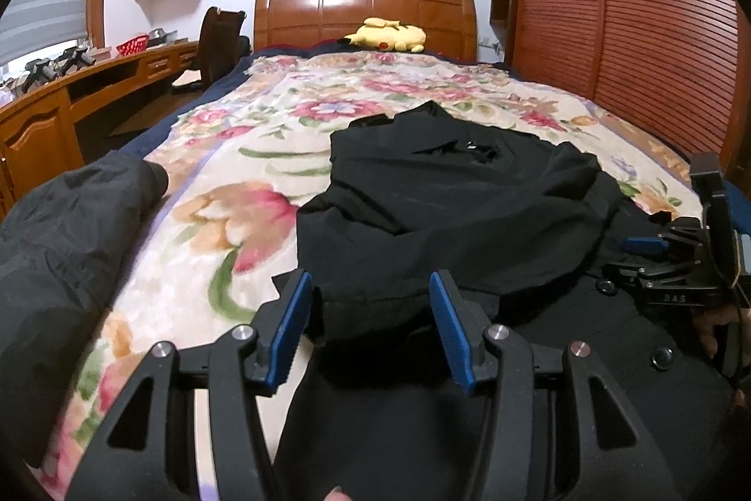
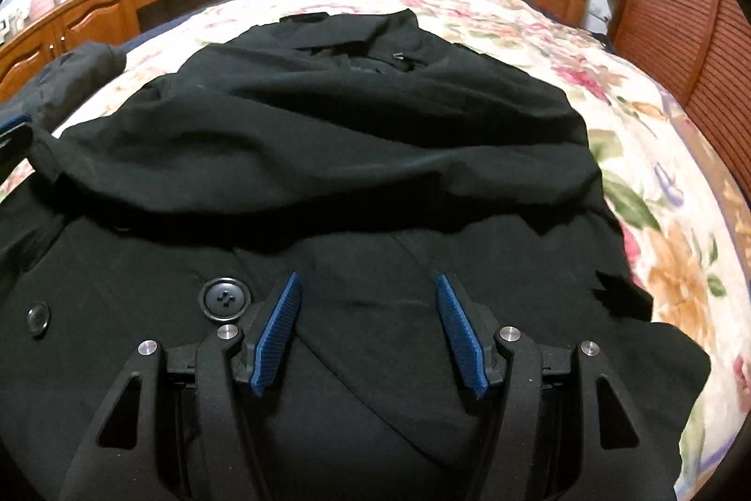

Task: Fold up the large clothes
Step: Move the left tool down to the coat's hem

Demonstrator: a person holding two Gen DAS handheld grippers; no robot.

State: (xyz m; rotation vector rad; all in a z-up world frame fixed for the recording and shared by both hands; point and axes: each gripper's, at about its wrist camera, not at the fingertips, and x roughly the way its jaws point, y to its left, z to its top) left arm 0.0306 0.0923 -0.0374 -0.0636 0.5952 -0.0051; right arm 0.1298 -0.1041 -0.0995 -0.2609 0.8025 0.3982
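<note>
We've got the black coat (image 2: 328, 134) lying rumpled on the flowery bed (image 1: 244, 219), its near hem cut off at the bottom of both views. Left gripper (image 1: 371, 313) and right gripper (image 2: 368, 313) hover over it, fingers spread and grasping nothing. Folds are hard to read, it's all black. Another dark garment (image 1: 61, 247) sits half out of view on the left.

My left hand-held gripper (image 1: 371, 294) points forward and down, its blue pads (image 1: 448, 327) apart with nothing pinched. My right hand-held gripper (image 2: 368, 299) tilts down too, jaws parted and empty.
</note>
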